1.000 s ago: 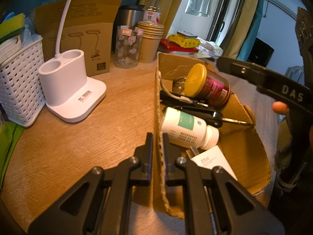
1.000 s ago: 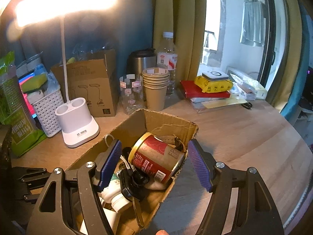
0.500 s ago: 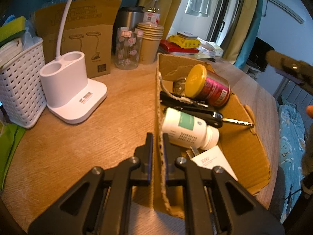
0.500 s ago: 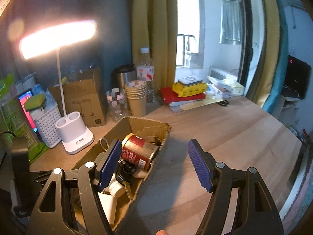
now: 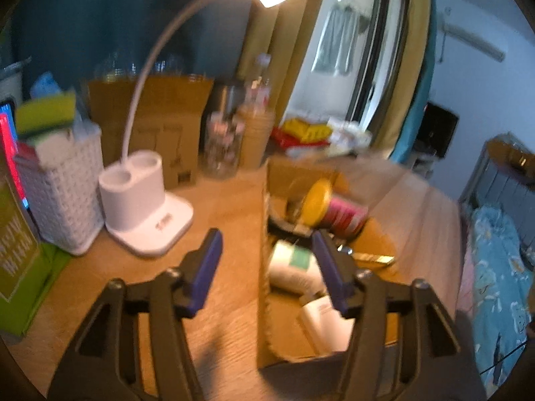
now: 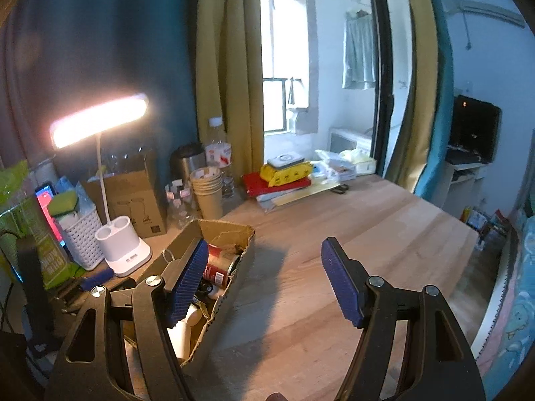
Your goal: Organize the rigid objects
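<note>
While your left gripper (image 5: 267, 260) hangs over the box (image 5: 264, 304) wall, its jaws have just been opening and now straddle that wall, pressing nothing. Inside the box lie a white bottle (image 5: 291, 264), a red can (image 5: 334, 212) with a yellow lid, keys and a card. Your right gripper (image 6: 264, 280) also stands wide and empty, pulled back over bare table (image 6: 367, 220), the box off its left finger. Your left hand looks the nearer. From its fingers the bottle lies just ahead and slightly right, its long axis running crosswise to them and tilted; a small rightward shift would likely bracket it.
</note>
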`<state>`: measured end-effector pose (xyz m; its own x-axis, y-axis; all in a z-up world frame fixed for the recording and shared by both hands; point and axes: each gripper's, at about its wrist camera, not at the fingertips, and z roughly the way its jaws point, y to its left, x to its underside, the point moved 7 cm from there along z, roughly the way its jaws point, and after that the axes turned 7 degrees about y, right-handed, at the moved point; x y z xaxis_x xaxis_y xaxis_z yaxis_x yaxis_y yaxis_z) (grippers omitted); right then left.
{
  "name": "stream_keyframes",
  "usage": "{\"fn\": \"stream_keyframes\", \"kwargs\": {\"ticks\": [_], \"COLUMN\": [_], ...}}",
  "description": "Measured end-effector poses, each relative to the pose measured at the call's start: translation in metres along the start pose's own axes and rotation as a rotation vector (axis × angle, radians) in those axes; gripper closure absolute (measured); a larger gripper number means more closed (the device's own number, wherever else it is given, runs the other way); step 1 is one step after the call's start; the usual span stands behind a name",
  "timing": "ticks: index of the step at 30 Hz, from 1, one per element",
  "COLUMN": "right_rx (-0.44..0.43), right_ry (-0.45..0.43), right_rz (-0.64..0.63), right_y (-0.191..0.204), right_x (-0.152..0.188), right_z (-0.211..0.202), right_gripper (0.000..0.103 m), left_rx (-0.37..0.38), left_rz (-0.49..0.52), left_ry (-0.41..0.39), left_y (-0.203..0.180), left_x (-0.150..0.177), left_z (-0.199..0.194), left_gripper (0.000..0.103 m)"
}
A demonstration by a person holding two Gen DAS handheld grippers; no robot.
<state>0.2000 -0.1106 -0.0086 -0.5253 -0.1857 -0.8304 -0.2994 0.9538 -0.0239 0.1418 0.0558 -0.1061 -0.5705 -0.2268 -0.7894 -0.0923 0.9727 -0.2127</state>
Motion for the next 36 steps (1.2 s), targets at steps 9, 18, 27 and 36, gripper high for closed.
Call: {"fn": "stream_keyframes", "kwargs": {"ticks": [9,18,27,36], "right_rx": [0.048,0.108,0.132,0.133], "right_ry": [-0.085,-0.168,-0.211,-0.186], "right_rz": [0.051,0.076,0.073,0.075], "right_y": [-0.027,-0.047,-0.046,-0.047], "right_x": [-0.005,-0.007,-0.008,-0.003], "right_z": [-0.058,-0.110,-0.133,-0.122], "right_gripper": [0.030,0.030,0.029,0.029], "left_rx": [0.021,0.065,0.056,0.058], "left_rz": [0.090,0.124,0.169,0.202], "left_ry": [-0.140,-0.235,-0.292,-0.273], "left_y": [-0.038,-0.082,-0.102,-0.104], "left_x": [-0.034,-0.061,-0.078,-0.076], "left_z": [-0.060,-0.118,-0.152,-0.155], "left_gripper": [0.023,0.009,0.007,0.007]}}
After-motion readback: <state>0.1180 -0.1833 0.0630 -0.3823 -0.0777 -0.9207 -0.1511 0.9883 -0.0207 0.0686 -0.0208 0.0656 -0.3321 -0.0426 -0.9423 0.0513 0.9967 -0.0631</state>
